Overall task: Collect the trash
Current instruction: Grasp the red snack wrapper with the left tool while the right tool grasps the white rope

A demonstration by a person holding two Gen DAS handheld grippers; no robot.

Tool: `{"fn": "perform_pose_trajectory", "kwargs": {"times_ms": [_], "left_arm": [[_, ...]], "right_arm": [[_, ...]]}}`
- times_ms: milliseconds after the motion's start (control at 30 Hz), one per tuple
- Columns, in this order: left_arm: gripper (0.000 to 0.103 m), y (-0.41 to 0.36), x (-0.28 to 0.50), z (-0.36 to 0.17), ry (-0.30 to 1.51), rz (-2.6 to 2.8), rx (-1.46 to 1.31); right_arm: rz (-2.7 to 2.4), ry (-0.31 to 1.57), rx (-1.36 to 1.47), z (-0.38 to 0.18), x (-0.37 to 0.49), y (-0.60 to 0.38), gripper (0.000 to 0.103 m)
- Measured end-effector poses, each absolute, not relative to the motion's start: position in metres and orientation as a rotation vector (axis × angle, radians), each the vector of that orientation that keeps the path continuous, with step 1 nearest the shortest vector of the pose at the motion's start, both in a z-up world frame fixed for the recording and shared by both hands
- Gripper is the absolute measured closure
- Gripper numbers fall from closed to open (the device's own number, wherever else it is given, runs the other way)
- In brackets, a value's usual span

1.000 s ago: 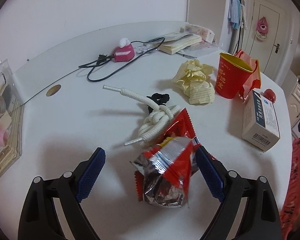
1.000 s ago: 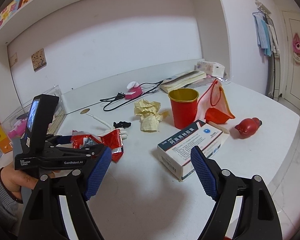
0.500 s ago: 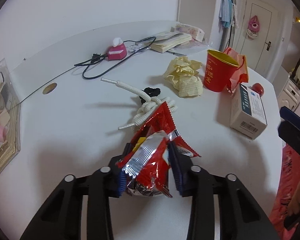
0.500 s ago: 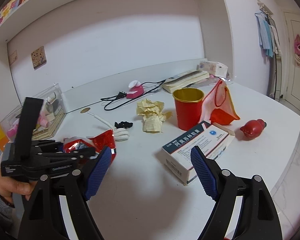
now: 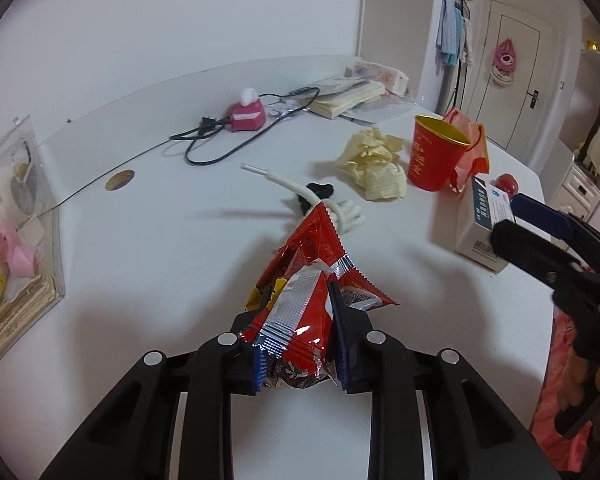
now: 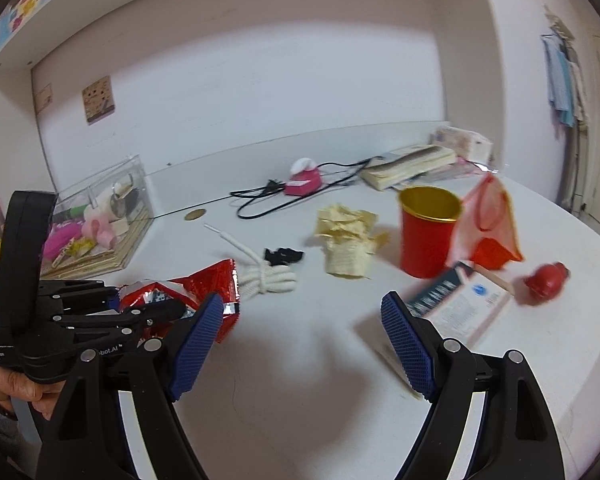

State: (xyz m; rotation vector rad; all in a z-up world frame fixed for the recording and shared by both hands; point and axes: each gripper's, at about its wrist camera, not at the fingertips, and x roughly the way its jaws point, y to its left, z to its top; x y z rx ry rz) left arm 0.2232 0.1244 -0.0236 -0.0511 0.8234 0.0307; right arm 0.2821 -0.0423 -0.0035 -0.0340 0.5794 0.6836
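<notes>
Left wrist view: left tool [image 5: 300, 344] now pinching the red snack wrapper [image 5: 312, 276] between its blue pads; a second ago the jaws stood wide around it on the bench [image 5: 160, 248]. Wrapper sits raised in the grip, tip pointing toward the white rope [image 5: 342, 216], which lies just behind it beside a small black item [image 5: 320, 191]. Crumpled yellow paper [image 5: 374, 170] unchanged, near the red cup [image 5: 436, 158]. Medicine box [image 5: 480, 220] at right, with the right tool's blue pad showing in front of it (not there a second ago).

Right wrist view: right tool [image 6: 300, 346] spread wide, nothing between the pads, hovering over bare bench; box [image 6: 456, 306] blurred and closer to the right pad than before. Left tool [image 6: 112, 312] visible at left, clamped on the wrapper [image 6: 208, 284]. Red toy [image 6: 546, 282] beyond the box.
</notes>
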Motion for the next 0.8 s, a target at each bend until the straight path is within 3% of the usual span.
{"fn": "perform_pose_trajectory", "kwargs": {"times_ms": [667, 800], "left_arm": [[0.075, 0.184, 0.244, -0.018, 0.810, 0.067, -0.060], [0.075, 0.187, 0.249, -0.021, 0.817, 0.063, -0.063]], "right_arm": [[0.788, 0.782, -0.253, -0.044, 0.357, 0.077, 0.023], [0.787, 0.817, -0.264, -0.051, 0.367, 0.081, 0.033]]}}
